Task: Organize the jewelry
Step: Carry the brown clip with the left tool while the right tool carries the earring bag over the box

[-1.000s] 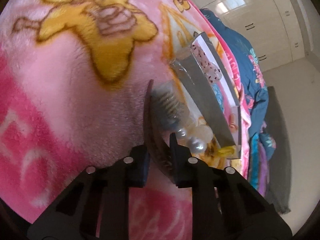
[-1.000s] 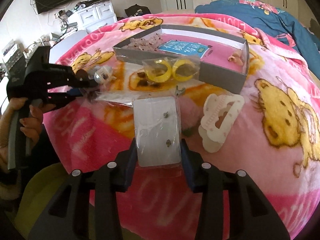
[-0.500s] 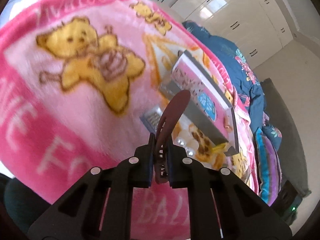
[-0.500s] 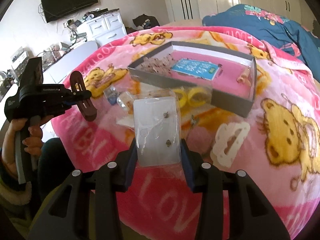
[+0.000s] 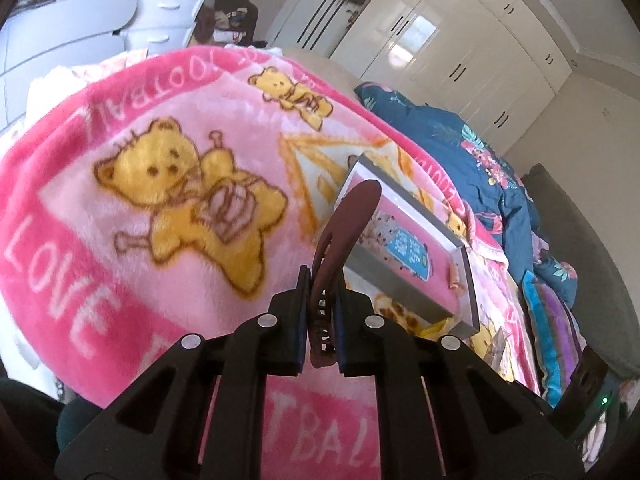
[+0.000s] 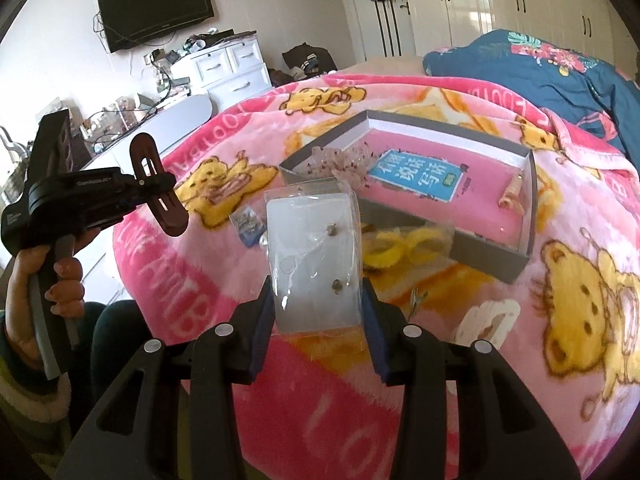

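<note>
My left gripper (image 5: pixel 321 330) is shut on a dark maroon hair clip (image 5: pixel 344 236) and holds it high above the pink bear blanket (image 5: pixel 132 216). The clip (image 6: pixel 158 186) and left gripper (image 6: pixel 162 184) also show at the left of the right wrist view. My right gripper (image 6: pixel 318 304) is shut on a clear bag with a white earring card (image 6: pixel 314 260), lifted above the blanket. The grey open box (image 6: pixel 404 228) lies beyond, holding a beaded piece (image 6: pixel 340 160), a blue card (image 6: pixel 418 176) and a small tan item (image 6: pixel 512 194).
On the blanket near the box lie a bag with yellow rings (image 6: pixel 404 246), a small blue packet (image 6: pixel 248 222) and a white hair claw (image 6: pixel 486 318). A blue floral quilt (image 6: pixel 540 64) lies at the back right. White drawers (image 6: pixel 224 68) stand behind.
My left gripper has lifted the maroon hair clip off the blanket, up and away from the box. My right gripper has risen with the earring card bag.
</note>
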